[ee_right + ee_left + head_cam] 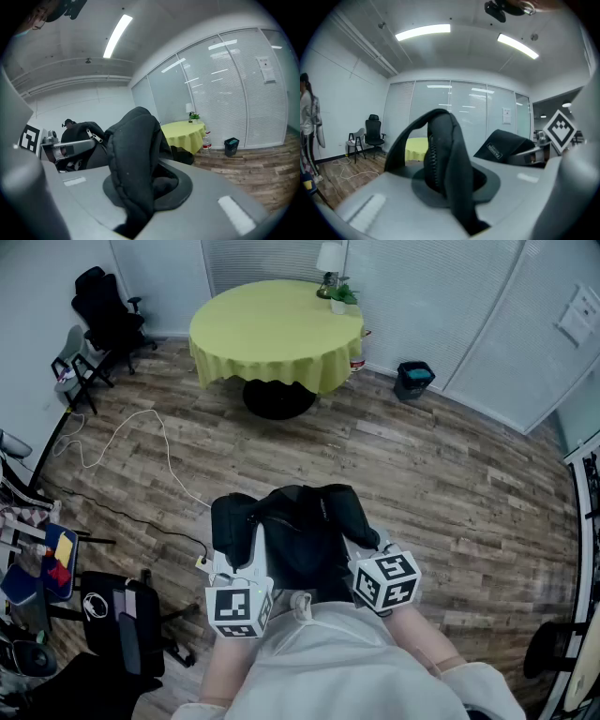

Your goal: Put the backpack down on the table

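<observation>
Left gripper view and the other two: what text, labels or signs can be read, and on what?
Nothing can be read in any view.
The label on the backpack: white print, too blurred.
The wall notice: too small.
The marker cubes: square patterns only, no letters.

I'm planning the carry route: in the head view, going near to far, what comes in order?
backpack, wooden floor, round table with yellow-green cloth, potted plant at its far edge

Black backpack (pixel 300 531), yellow-green tablecloth (pixel 277 329), brown wood-plank floor (pixel 422 474), black office chair (pixel 105 307), white cable (pixel 122 432)
</observation>
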